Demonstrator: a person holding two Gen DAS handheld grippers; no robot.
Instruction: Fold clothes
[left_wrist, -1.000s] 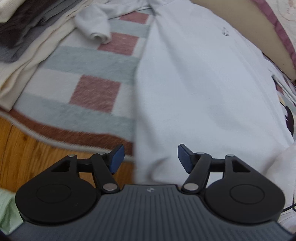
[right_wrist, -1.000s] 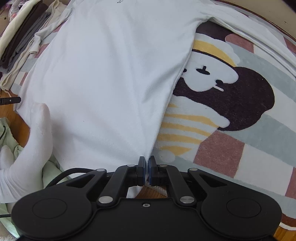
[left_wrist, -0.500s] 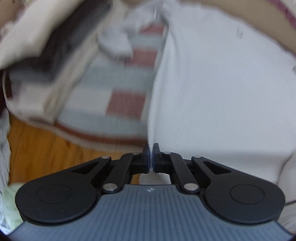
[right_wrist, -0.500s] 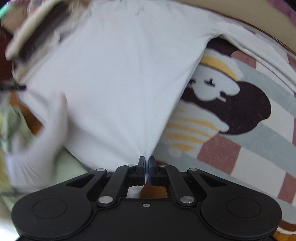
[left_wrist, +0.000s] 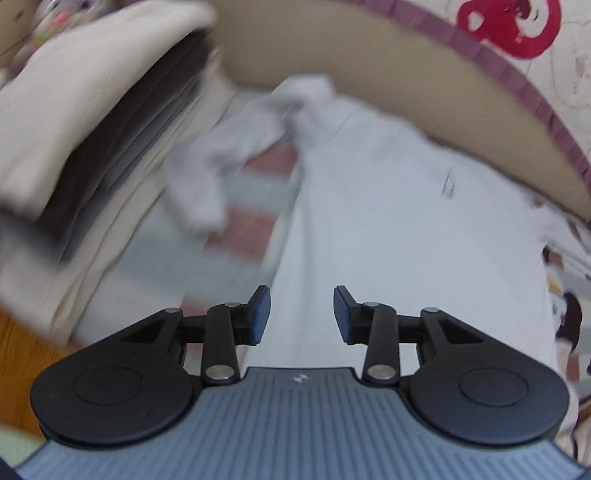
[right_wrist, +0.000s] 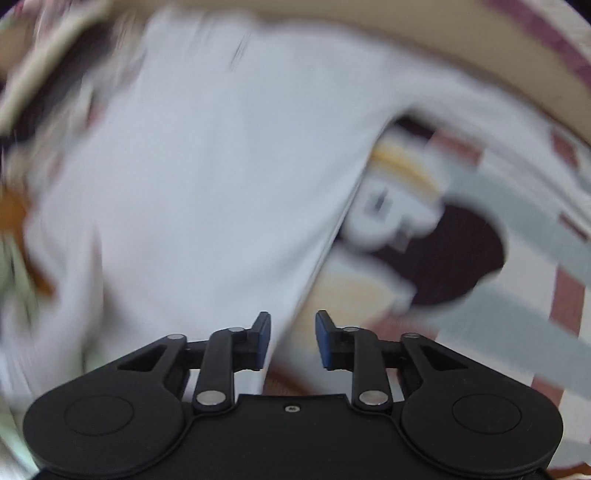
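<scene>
Here both grippers hang over the white shirt (left_wrist: 406, 236) with their fingers apart and nothing between them. The shirt lies spread on a patterned blanket (right_wrist: 480, 314); in the left view it runs from the left gripper (left_wrist: 301, 315) toward 12 o'clock, one sleeve (left_wrist: 207, 184) bunched at 11 o'clock. A stack of folded clothes (left_wrist: 85, 122) sits at 10 o'clock. The right gripper (right_wrist: 292, 340) hovers over the shirt's side edge, the blanket's cartoon figure (right_wrist: 436, 236) at 2 o'clock. Both views are blurred.
</scene>
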